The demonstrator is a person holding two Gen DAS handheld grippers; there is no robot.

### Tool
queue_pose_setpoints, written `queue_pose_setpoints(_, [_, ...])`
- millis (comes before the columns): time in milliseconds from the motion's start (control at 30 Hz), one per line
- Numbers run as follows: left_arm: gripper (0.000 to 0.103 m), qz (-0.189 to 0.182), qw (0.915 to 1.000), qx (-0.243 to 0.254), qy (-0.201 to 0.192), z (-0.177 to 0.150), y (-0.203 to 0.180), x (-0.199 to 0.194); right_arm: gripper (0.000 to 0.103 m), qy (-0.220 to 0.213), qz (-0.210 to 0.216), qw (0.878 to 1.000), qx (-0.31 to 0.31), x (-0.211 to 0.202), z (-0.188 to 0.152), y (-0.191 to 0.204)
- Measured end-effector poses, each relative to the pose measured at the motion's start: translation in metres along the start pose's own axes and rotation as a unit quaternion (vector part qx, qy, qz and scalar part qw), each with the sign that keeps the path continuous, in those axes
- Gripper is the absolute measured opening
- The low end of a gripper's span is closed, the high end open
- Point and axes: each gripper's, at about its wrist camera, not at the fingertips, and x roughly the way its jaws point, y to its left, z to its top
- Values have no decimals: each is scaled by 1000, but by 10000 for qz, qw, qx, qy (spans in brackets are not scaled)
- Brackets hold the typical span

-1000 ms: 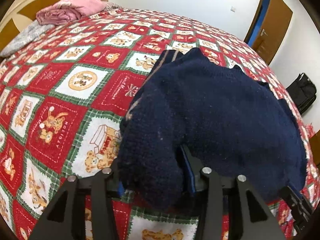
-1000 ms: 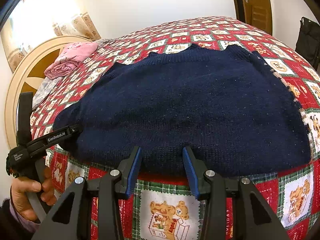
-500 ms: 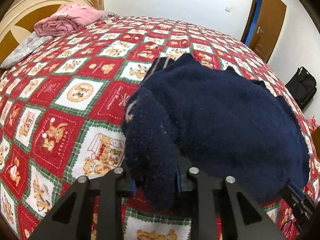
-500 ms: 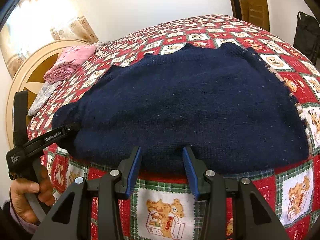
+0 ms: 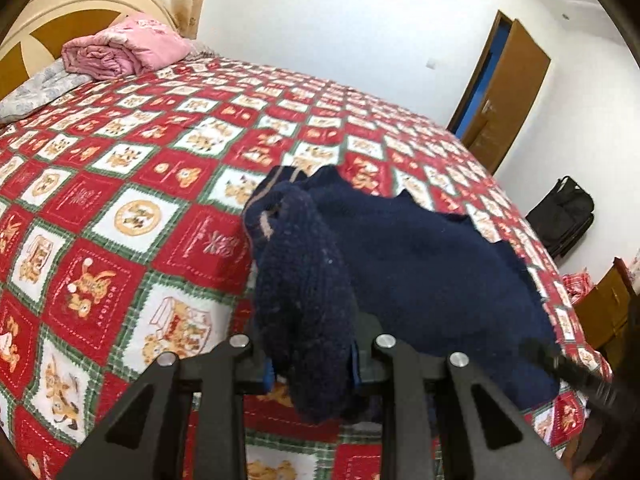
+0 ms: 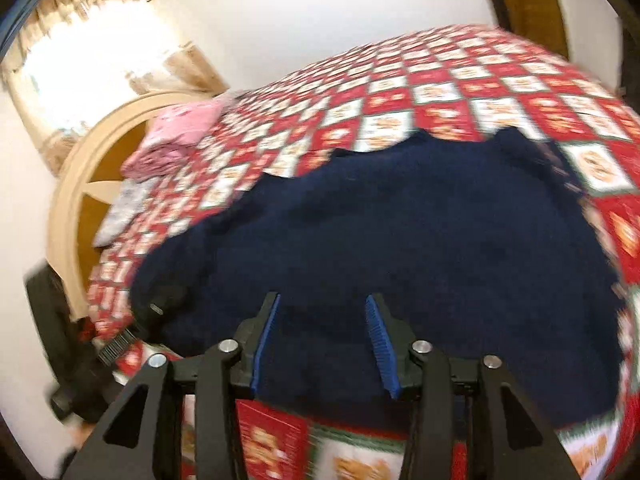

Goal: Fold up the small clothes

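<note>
A navy knitted sweater (image 5: 420,272) lies spread on the red patchwork quilt (image 5: 120,208). My left gripper (image 5: 312,368) is shut on its near left sleeve (image 5: 304,300), which hangs bunched up between the pads, raised off the bed. In the blurred right wrist view the sweater (image 6: 400,232) fills the middle. My right gripper (image 6: 322,344) hovers over the near hem, its jaws opening, and the blue pads (image 6: 266,340) press on nothing. The left gripper's dark body (image 6: 80,360) shows at the far left of that view.
A folded pink blanket (image 5: 120,48) and a grey cloth (image 5: 36,88) lie by the curved headboard (image 5: 48,20). A brown door (image 5: 508,92) stands ajar at the back right. A black bag (image 5: 560,216) and wooden furniture (image 5: 608,312) stand beyond the bed's right side.
My left gripper closed on the sleeve and lifted it off the quilt. My right gripper rose and swung over the hem, and its jaws spread wider.
</note>
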Motion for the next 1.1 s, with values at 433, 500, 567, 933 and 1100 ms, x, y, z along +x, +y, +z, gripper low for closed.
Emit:
queue_pose_setpoints(433, [27, -222, 9977, 347, -541, -12, -20, -13, 63, 2031, 911, 9722, -727, 145, 86, 118])
queue_pose_setpoints(500, [27, -235, 9970, 431, -607, -14, -23, -14, 63, 2320, 778, 9659, -848, 168, 87, 132])
queue_pose_setpoints(567, [27, -239, 9960, 524, -678, -17, -25, -17, 70, 2643, 690, 9552, -1137, 190, 83, 149])
queue_pose_setpoints(933, [27, -369, 9877, 1126, -1018, -29, -46, -28, 25, 2527, 92, 9460, -2028, 185, 69, 129])
queue_pose_setpoints(1100, [25, -637, 9820, 1437, -1044, -33, -69, -35, 16, 1943, 662, 9698, -1315, 139, 82, 80])
